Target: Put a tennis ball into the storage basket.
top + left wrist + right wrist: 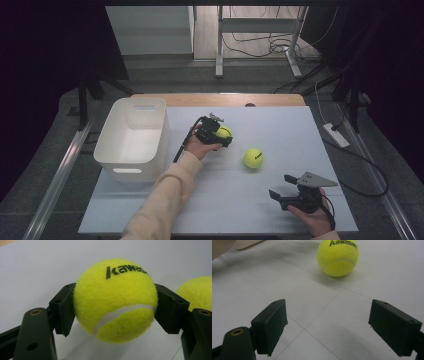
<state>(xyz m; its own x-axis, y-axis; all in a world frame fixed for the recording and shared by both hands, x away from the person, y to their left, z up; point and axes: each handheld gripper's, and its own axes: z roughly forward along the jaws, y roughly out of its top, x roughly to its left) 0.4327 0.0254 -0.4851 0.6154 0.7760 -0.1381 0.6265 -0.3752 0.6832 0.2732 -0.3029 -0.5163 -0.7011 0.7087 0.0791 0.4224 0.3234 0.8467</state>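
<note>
Fuzzy round tennis ball (115, 300) pinched by left gripper (220, 134), right gripper (332, 327) spread

lab: dark curtains (45, 60), floor cables (260, 47), white-covered table (280, 130)

In the left gripper view, the second tennis ball (198, 291) beside the held tennis ball (115, 300) is cut by the right edge; black jaws cover the held ball's flanks.
</note>
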